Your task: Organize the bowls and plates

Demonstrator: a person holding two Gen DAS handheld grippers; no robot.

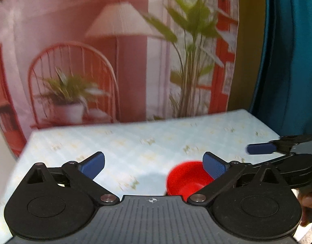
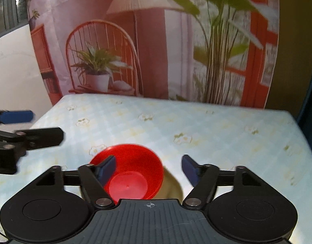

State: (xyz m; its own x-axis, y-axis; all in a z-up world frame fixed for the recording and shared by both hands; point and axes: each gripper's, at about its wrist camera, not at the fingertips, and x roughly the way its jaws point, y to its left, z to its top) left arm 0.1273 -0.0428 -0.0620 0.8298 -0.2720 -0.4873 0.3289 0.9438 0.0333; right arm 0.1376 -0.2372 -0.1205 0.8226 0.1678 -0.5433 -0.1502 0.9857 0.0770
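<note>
Both wrist cameras look forward, low over the table [image 1: 176, 134], toward the backdrop [image 2: 156, 40], sharing the red bowl [image 2: 133, 172].

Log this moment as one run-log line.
left tongs: open, empty | right tongs: open, empty, over red bowl | red bowl: upright on tablecloth, atop a yellowish dish

No readable words, brand names, labels or numbers appear anywhere in either wrist view. The only sign is a small white crosshair mark, a circle crossed by fine lines, printed on the ribbed grey body of each gripper, at about six o'clock in the frame: one on the left gripper [image 1: 153, 163] and one on the right gripper [image 2: 149, 172].
</note>
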